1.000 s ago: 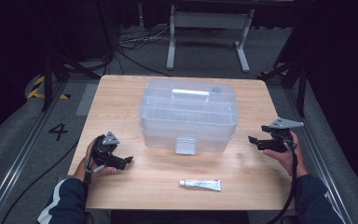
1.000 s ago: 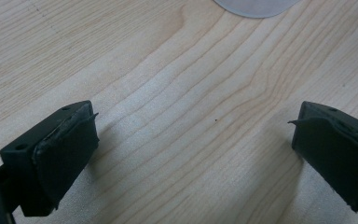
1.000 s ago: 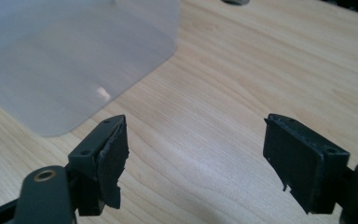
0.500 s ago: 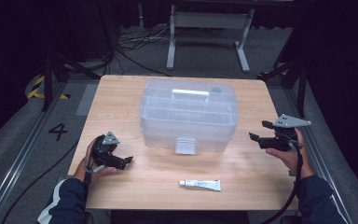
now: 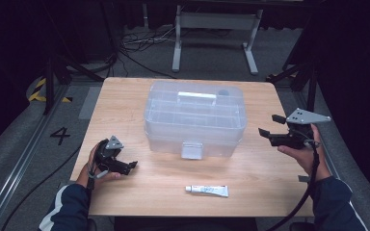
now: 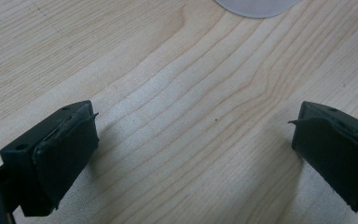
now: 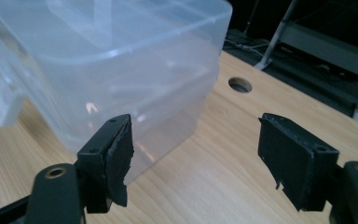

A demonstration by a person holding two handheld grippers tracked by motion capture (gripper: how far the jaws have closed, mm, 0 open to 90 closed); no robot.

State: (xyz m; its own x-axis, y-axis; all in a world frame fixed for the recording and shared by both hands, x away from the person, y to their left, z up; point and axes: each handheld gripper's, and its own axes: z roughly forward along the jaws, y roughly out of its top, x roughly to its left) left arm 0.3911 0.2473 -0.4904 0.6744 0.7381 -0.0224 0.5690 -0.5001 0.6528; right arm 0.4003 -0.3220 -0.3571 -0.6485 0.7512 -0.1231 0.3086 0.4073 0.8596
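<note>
— While my left gripper (image 5: 134, 164) rests low over the table (image 5: 125, 96), where do its jaws stand?
— Wide apart, nothing between them but bare wood grain.
— And my right gripper (image 5: 269, 126)?
— Raised off the right edge, aimed at the clear plastic box (image 5: 195, 118). My jaws there have just been closing slightly, yet they stand wide, holding nothing.
— Box position?
— Mid-table, lid shut, between both grippers. A small white tube (image 5: 207, 190) lies near the front edge.

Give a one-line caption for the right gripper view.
Open right gripper faces the clear plastic storage box on the wooden table.
</note>
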